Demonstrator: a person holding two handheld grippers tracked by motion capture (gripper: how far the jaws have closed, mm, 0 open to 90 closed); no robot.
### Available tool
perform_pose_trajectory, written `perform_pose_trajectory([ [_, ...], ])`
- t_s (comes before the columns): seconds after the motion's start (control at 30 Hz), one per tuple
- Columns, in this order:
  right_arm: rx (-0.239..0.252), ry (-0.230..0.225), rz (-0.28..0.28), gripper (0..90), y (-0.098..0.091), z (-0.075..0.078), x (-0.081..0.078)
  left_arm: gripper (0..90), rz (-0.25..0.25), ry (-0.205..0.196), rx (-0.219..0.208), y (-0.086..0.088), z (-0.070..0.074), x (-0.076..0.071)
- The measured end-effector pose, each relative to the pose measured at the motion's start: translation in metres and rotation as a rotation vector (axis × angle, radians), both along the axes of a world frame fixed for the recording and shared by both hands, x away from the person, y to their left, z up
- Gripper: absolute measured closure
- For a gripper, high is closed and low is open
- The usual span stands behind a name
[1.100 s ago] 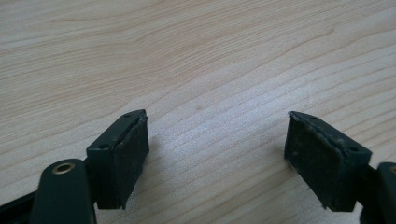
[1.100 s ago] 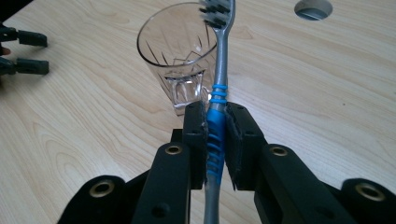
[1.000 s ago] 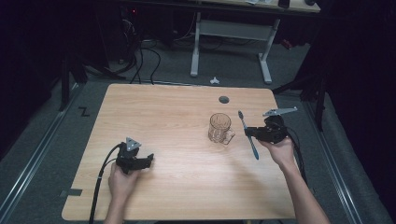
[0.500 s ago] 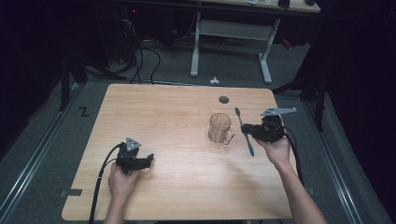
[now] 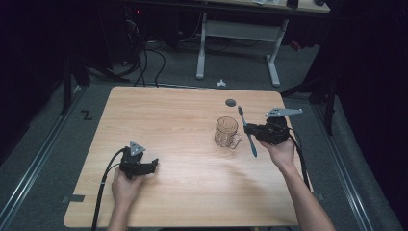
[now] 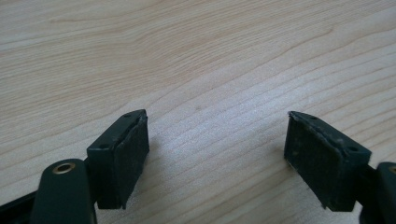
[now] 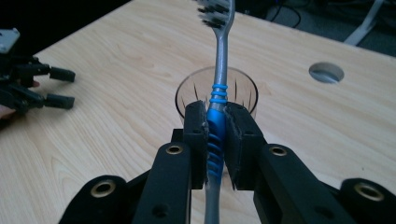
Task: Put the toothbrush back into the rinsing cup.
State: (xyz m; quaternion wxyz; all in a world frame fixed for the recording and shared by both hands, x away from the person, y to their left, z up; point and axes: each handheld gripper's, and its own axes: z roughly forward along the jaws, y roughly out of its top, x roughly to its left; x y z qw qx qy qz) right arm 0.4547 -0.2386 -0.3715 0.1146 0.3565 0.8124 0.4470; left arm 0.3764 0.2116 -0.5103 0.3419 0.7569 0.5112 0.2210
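right hand-held gripper (image 7: 215, 135): pressed onto a toothbrush (image 7: 218, 93), which is pinched at its blue ribbed grip between the two black pads.
toothbrush: held tilted above the bench (image 5: 183, 125), bristle head up and away from the hand, grey handle end pointed down toward the person; seen in the high view (image 5: 247, 131) just beside the cup.
glass cup (image 5: 226, 132): stood upright on the bench, handle turned toward the person, seen right behind the toothbrush in the right gripper view (image 7: 187, 93).
left hand-held gripper (image 5: 153, 165): rested low at the near left of the bench, jaws spread wide, only bare wood seen between the pads (image 6: 119, 158).
bench hole (image 5: 231, 102): a round cable hole is set beyond the cup.
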Motion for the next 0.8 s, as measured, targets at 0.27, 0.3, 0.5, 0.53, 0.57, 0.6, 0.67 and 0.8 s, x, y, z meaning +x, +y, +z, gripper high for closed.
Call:
perform_pose_trajectory([
  [0.27, 0.037, -0.040, -0.006, 79.9, 0.005, 0.005, 0.003, 23.0, -0.001, -0.001, 0.000, 0.000, 0.000, 0.000],
  [0.3, 0.037, -0.044, -0.004, 79.9, 0.006, 0.006, 0.003, 23.0, -0.001, -0.001, 0.000, 0.000, 0.000, 0.000],
  [0.5, 0.042, -0.065, 0.011, 79.9, 0.016, 0.011, 0.008, 23.0, -0.001, -0.001, 0.000, 0.000, 0.000, 0.000],
  [0.53, 0.042, -0.069, 0.012, 79.9, 0.018, 0.011, 0.009, 23.0, -0.001, -0.001, 0.000, 0.000, 0.000, 0.000],
  [0.57, 0.040, -0.075, 0.011, 79.9, 0.020, 0.012, 0.011, 23.0, -0.001, -0.001, 0.000, 0.000, 0.000, 0.000],
  [0.6, 0.045, -0.079, 0.012, 79.9, 0.022, 0.012, 0.012, 23.0, -0.001, -0.001, 0.000, 0.000, 0.000, 0.000],
  [0.67, 0.050, -0.083, 0.006, 79.9, 0.025, 0.012, 0.016, 23.0, -0.001, -0.001, 0.000, 0.000, 0.000, 0.000],
  [0.8, 0.056, -0.094, 0.001, 79.9, 0.030, 0.012, 0.022, 22.9, -0.001, -0.001, 0.000, 0.000, 0.000, 0.000],
])
